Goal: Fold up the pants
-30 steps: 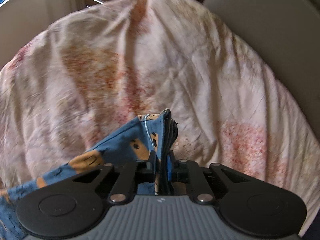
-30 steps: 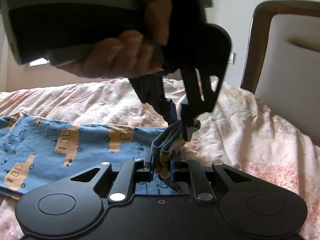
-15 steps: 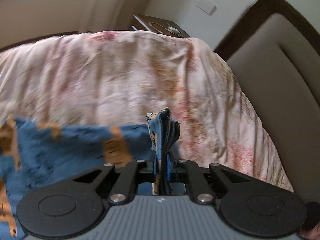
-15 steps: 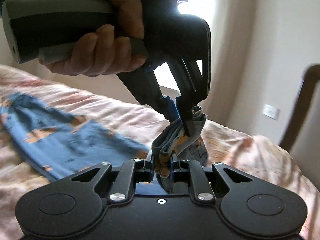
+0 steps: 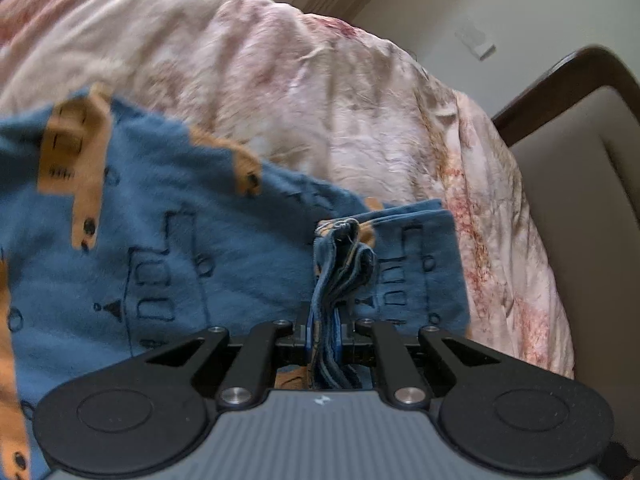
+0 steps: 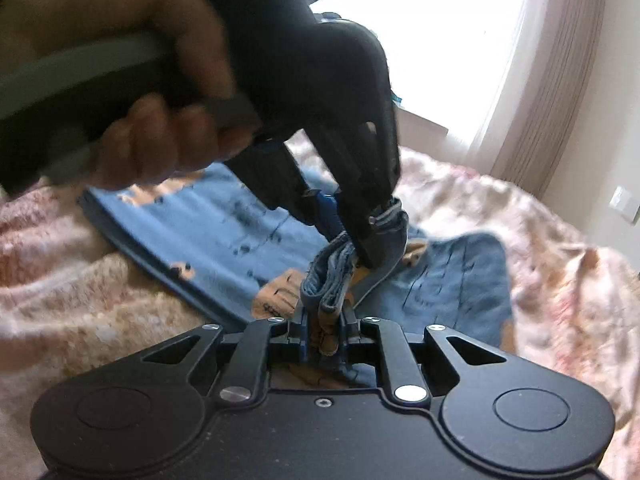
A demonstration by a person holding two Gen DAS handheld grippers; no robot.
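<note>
The blue pants [image 5: 168,248] with orange vehicle prints lie spread over a pink floral bedspread [image 5: 320,80]. My left gripper [image 5: 325,332] is shut on a bunched, layered edge of the pants that sticks up between its fingers. In the right wrist view the pants [image 6: 224,232] stretch away to the left, and my right gripper [image 6: 325,336] is shut on another bunched fold of the same fabric. The left gripper [image 6: 360,236], held by a hand [image 6: 160,120], comes down from the upper left and pinches the cloth just beyond the right gripper's tips.
A padded headboard [image 5: 580,168] with a dark wooden rim stands at the right of the bed. A bright window with curtains [image 6: 540,80] is behind the bed. Bare bedspread [image 6: 560,280] lies to the right of the pants.
Both grippers have swung across the bed while keeping hold of the cloth. More of the blue pants now lies under and ahead of the left gripper. Both views have rolled.
</note>
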